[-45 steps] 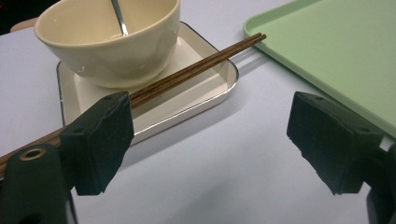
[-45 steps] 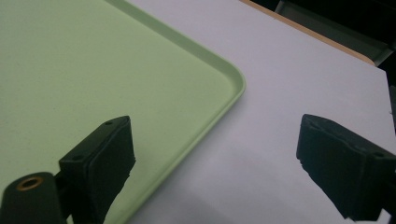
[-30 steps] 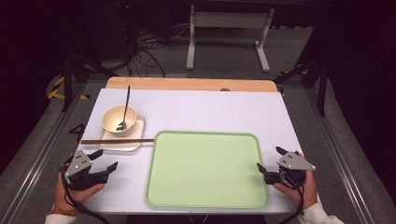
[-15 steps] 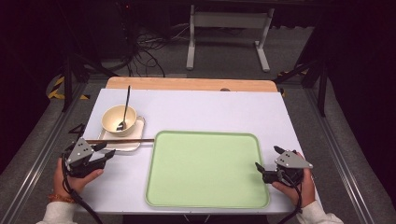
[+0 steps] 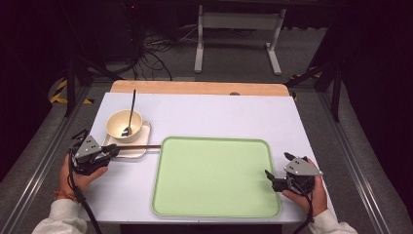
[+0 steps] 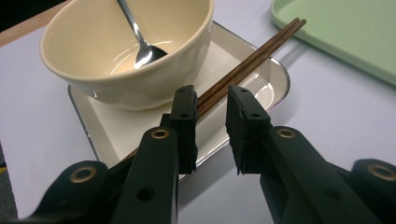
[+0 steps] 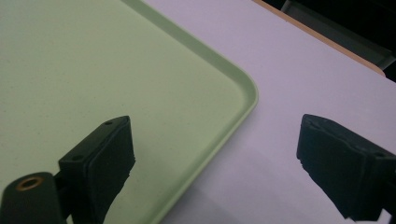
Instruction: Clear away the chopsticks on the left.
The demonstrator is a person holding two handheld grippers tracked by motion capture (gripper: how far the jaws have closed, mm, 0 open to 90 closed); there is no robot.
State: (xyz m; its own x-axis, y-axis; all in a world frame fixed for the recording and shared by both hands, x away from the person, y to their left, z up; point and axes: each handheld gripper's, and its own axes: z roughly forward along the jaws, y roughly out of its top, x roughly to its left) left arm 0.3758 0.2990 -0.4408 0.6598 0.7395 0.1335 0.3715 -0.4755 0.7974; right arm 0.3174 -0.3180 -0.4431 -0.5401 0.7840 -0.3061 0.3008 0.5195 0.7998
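Since the earlier frame, the left tongs point(image 5: 113, 152) have been travelling from the near-left table edge toward the small cream tray point(image 5: 138, 150), and their jaws have just been closing. In the left gripper view those jaws are now standing narrowly apart around the near end of the brown chopsticks point(image 6: 247, 65), which are passing between them; the left jaw is lying against the wood, while a slim gap is showing beside the right one, so the grip is probably not yet firm, though the angle is making that hard to judge.

The chopsticks are lying across the near edge of the small cream tray, their far tips reaching toward the big green tray point(image 5: 214, 175). A cream bowl point(image 5: 123, 125) is sitting on the small tray's far part, just beside the chopsticks, with a metal spoon point(image 6: 140, 44) leaning inside it.

At the near right, the right tongs point(image 5: 271, 178) are resting over the right rim of the green tray, jaws standing wide apart with nothing between them. The white table point(image 5: 219, 114) is carrying everything.
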